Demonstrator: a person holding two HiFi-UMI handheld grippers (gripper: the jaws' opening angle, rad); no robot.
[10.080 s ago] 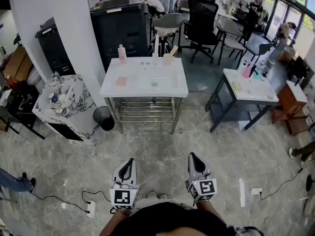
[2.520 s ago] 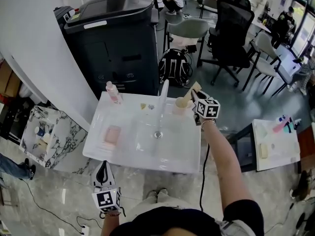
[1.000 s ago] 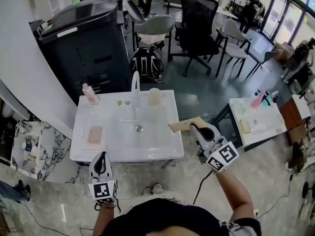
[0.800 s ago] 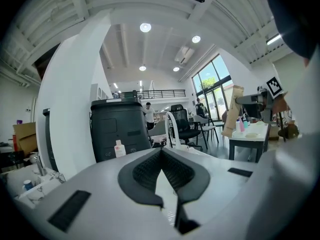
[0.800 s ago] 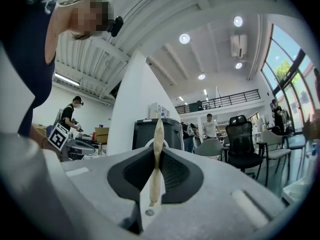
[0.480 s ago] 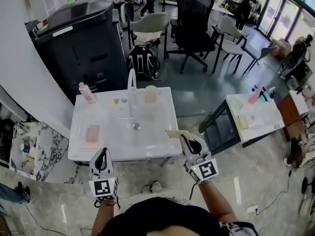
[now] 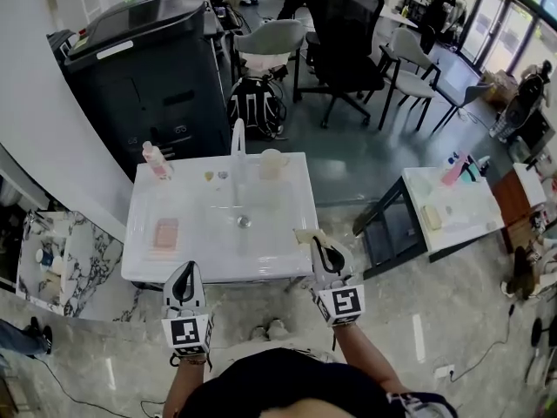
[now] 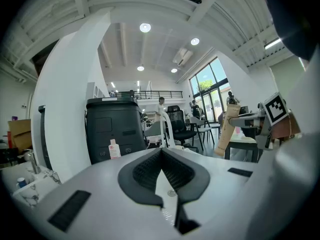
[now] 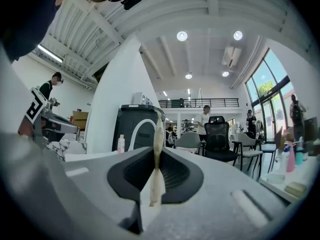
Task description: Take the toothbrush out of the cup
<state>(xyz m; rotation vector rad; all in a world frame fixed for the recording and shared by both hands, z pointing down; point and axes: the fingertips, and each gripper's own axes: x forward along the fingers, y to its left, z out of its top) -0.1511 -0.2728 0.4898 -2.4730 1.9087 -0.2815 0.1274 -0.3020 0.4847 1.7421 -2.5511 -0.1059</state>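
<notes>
Right tool (image 7: 318, 246) is clamped tight on the toothbrush (image 7: 307, 235). It's a pale tan, slim, flat piece, standing edge-on between the pads in the right gripper view, with its end poking past the tips. It hangs by the white worktop's (image 7: 174, 259) near right corner, well apart from the cup (image 7: 271, 162) beside the tap (image 7: 237, 142). Left tool (image 7: 184, 279) is closed with nothing in it.

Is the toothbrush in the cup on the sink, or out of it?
Out. The right tongs are shut on the toothbrush by the front edge of the sink, well apart from the cup at the back.
</notes>
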